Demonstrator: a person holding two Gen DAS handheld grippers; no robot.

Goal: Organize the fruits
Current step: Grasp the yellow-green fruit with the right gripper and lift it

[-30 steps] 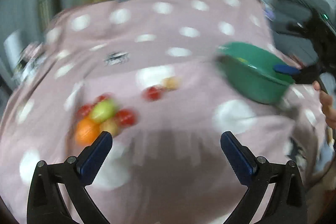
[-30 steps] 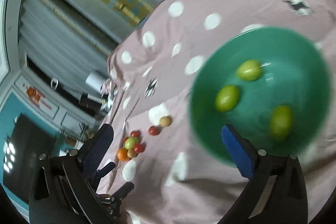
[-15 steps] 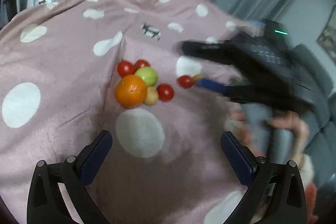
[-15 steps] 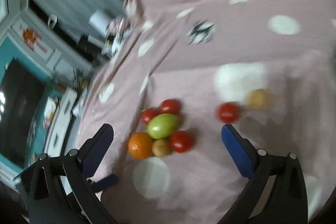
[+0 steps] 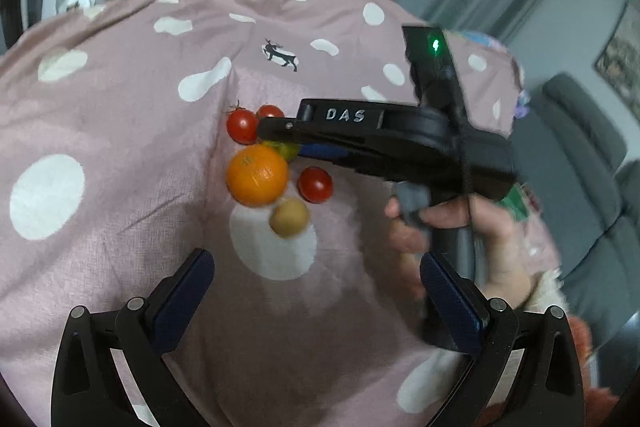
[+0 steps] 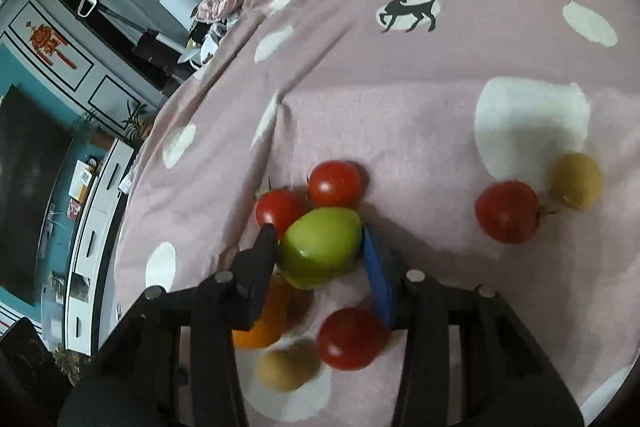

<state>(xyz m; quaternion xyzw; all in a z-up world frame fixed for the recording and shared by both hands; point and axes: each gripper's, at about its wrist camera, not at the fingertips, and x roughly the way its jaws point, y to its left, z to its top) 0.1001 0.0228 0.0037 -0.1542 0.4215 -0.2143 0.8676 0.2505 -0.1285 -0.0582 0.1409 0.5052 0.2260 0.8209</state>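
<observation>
A cluster of fruit lies on the pink dotted cloth (image 5: 120,107): an orange (image 5: 257,175), a green fruit (image 6: 320,247), three red tomatoes (image 5: 242,125) (image 5: 271,111) (image 5: 315,184) and a small tan fruit (image 5: 289,217). My right gripper (image 6: 318,239) reaches into the cluster from the right in the left wrist view. Its jaws are closing, with the green fruit between them and both pads touching its sides. My left gripper (image 5: 316,263) hangs open in front of the cluster, holding nothing. The green fruit (image 5: 286,149) is mostly hidden there.
Another red tomato (image 6: 506,211) and a yellowish fruit (image 6: 576,181) lie apart to the right in the right wrist view. A hand (image 5: 452,223) holds the right gripper's handle. A grey sofa (image 5: 580,147) and room furniture (image 6: 92,227) lie beyond the cloth's edges.
The right gripper left the green bowl, dropped to the fruit cluster and narrowed its jaws around the green fruit. The left wrist view swung onto the cluster and then held still.
</observation>
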